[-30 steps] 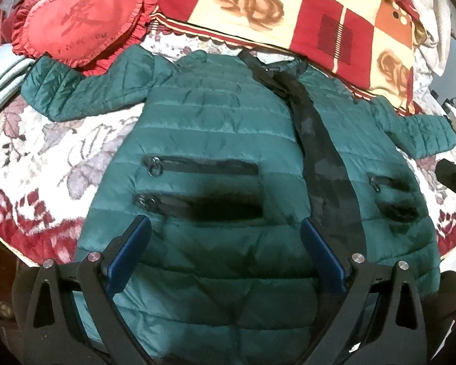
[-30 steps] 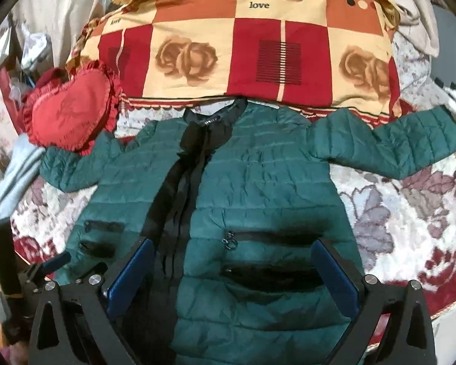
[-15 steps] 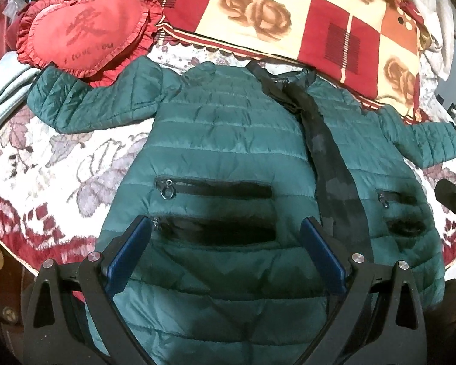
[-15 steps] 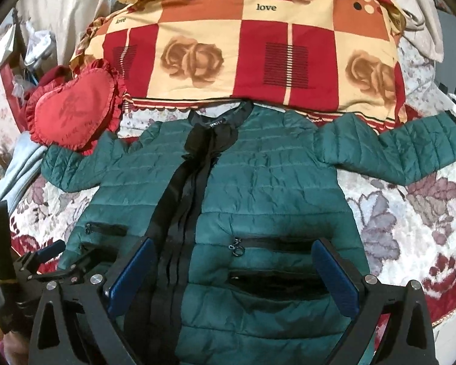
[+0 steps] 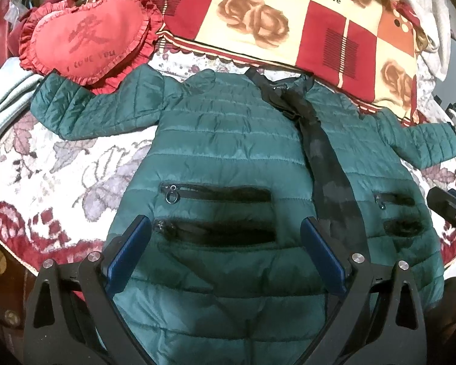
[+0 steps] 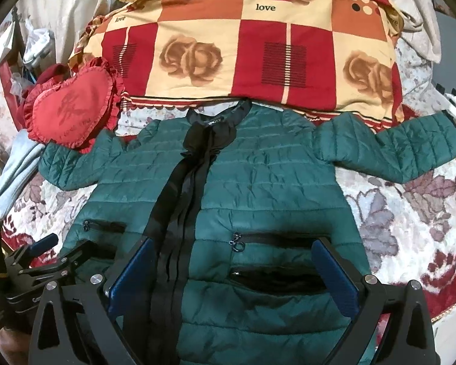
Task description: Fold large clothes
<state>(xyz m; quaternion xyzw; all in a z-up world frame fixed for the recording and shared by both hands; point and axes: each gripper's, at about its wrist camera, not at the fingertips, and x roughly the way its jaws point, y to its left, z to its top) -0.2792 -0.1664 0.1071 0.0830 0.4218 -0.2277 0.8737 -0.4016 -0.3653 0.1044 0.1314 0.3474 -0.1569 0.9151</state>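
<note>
- Left tool [image 5: 225, 252] is spread wide with nothing between its blue pads, hovering over the lower left half of the green puffer jacket [image 5: 228, 152].
- Right tool [image 6: 234, 273] is the same story: fingers well apart, empty, hanging above the jacket's other front panel, near the pocket zips [image 6: 273, 238].
- The jacket lies front-up and flat on the floral bedspread [image 5: 60, 176], both sleeves out sideways, collar toward the patchwork quilt [image 6: 228, 45].
- We judge no fold has begun yet.
- Risk one for us: that left sleeve [image 5: 91, 112] touches the red heart cushion [image 5: 85, 36], so a sleeve fold could drag the cushion along.
- Risk two: the shell looks slick and puffy, so a shallow pinch may slip or catch only the top layer.
- Risk three: the black placket [image 6: 182, 206] sits loose; a careless pull could bunch it off-centre.
</note>
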